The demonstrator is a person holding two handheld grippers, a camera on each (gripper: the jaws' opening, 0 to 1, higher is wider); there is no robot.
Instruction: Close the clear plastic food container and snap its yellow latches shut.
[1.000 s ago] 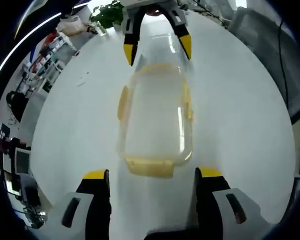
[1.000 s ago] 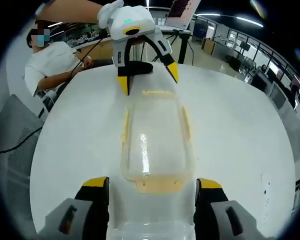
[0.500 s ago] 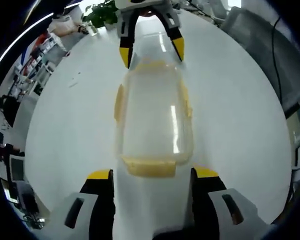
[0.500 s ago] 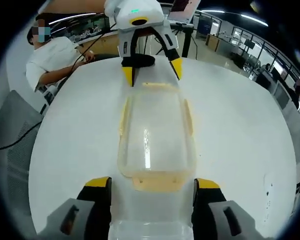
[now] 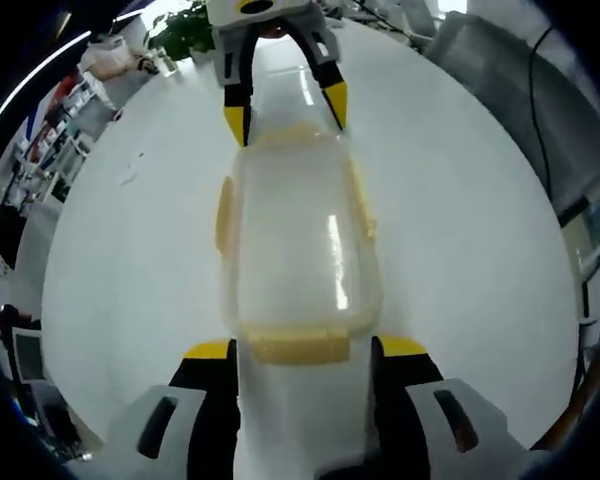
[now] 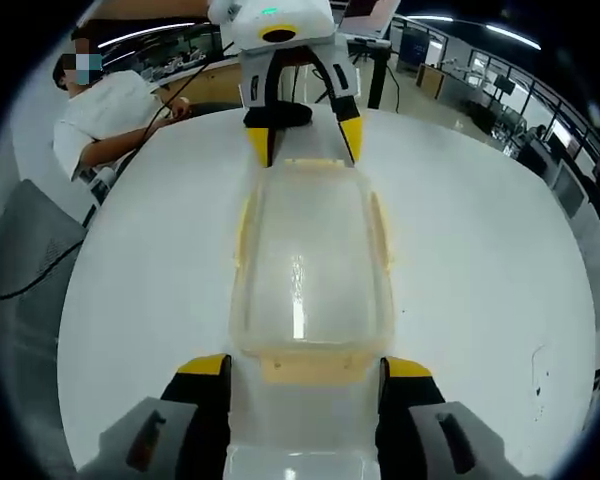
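— Looking along the left tool (image 5: 302,348), where are we finding the clear plastic food container (image 5: 298,240)?

— We are seeing it lying lengthwise on the white desk (image 5: 460,230), straight ahead of the tool. Its near end, with one yellow end latch (image 5: 300,347), is sitting between the yellow fingertips (image 5: 209,350), which are standing spread wide on either side of it.

— Are the tips touching the latch?

— We are not able to tell; they are lying just beside it. At the far end the right tool (image 5: 283,112) is coming in from the opposite side, its two tips also parted and flanking that end.

— And from the right tool's own camera?

— We are seeing the same arrangement mirrored. The right tool (image 6: 306,367) is standing open with the container (image 6: 310,265) directly ahead, its near yellow latch (image 6: 308,367) between the tips. The left tool (image 6: 304,140) is straddling the far end. Side latches (image 6: 243,230) are running along both long edges.

— Anything else around?

— A seated person in a white shirt (image 6: 110,115) is behind the desk (image 6: 480,260).
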